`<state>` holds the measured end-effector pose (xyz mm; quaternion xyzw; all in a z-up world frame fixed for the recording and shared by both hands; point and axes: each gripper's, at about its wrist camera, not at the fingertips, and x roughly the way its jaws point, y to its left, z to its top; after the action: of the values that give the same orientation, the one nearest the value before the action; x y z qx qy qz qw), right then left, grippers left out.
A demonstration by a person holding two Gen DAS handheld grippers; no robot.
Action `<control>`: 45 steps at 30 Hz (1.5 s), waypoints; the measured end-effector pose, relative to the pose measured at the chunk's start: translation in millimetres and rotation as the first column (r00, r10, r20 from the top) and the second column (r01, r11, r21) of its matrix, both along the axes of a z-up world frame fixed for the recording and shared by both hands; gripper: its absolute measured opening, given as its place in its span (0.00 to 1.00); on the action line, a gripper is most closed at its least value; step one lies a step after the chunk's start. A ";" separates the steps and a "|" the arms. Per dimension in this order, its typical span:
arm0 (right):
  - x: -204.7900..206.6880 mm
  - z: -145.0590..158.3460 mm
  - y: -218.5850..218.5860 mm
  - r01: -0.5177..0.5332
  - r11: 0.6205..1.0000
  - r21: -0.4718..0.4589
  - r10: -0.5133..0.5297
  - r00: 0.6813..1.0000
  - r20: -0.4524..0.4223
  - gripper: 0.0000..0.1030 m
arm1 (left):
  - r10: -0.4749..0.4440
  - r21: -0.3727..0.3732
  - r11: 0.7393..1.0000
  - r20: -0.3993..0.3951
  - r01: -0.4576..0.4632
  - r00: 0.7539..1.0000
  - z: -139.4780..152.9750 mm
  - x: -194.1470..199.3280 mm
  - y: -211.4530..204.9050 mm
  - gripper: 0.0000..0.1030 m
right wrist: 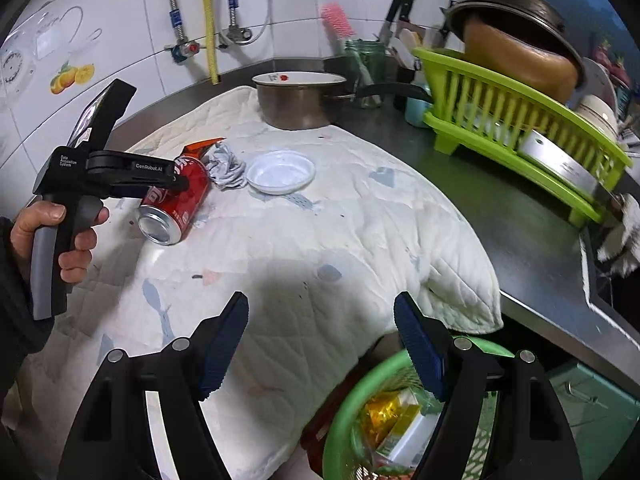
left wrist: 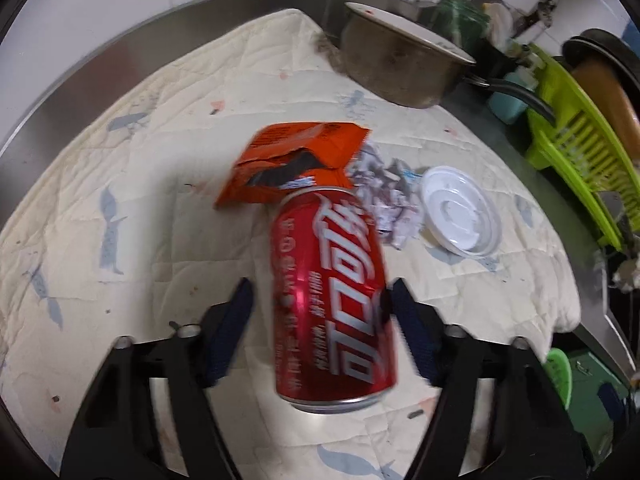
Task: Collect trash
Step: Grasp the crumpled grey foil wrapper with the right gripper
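Observation:
A red cola can (left wrist: 332,296) lies on its side on the white quilted cloth (left wrist: 120,208). My left gripper (left wrist: 320,292) is open, its fingers on either side of the can, the right pad close to it. Behind the can lie an orange wrapper (left wrist: 296,160), crumpled paper (left wrist: 384,196) and a white plastic lid (left wrist: 460,212). The right wrist view shows the can (right wrist: 176,204), the paper (right wrist: 226,168), the lid (right wrist: 280,172) and the left gripper (right wrist: 176,180) over the can. My right gripper (right wrist: 320,312) is open and empty above the cloth's near edge, over a green trash basket (right wrist: 360,396).
A metal saucepan (right wrist: 304,100) stands at the back of the cloth. A green dish rack (right wrist: 520,120) with a wok and dishes stands on the steel counter (right wrist: 520,240) at right. A utensil jar (right wrist: 368,68) is behind. The basket holds some packaging.

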<state>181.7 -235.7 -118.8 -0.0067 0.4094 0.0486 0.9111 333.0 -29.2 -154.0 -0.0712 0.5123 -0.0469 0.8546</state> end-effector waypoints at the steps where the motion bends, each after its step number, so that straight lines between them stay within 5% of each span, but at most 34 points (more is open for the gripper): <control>1: 2.8 0.2 2.5 -0.009 1.000 -0.005 0.009 1.000 0.001 0.70 | -0.005 0.003 1.000 0.004 0.005 1.000 0.8 -0.2 -0.7 0.58; 15: 60.5 5.7 48.2 -0.189 0.982 0.015 0.189 0.982 0.016 0.70 | -0.005 -0.045 0.999 0.084 0.009 0.996 32.0 -50.1 39.0 0.57; 27: 152.2 -10.6 114.3 -0.342 0.939 -0.034 0.341 0.940 -0.025 0.59 | 0.074 -0.072 0.995 0.133 -0.065 0.988 51.9 -99.7 103.3 0.57; 42: 223.2 -47.3 157.4 -0.383 0.914 -0.138 0.369 0.922 -0.112 0.57 | 0.122 -0.089 0.990 0.154 -0.109 0.980 56.2 -114.5 133.0 0.57; 45: 227.7 -54.1 159.1 -0.380 0.913 -0.148 0.363 0.923 -0.129 0.50 | 0.120 -0.088 0.990 0.154 -0.107 0.981 56.3 -114.7 130.9 0.57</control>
<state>409.3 -76.6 -172.9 -0.1599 0.4477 0.1863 0.8598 218.3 101.7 -97.6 -0.1303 0.4353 -0.0241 0.8905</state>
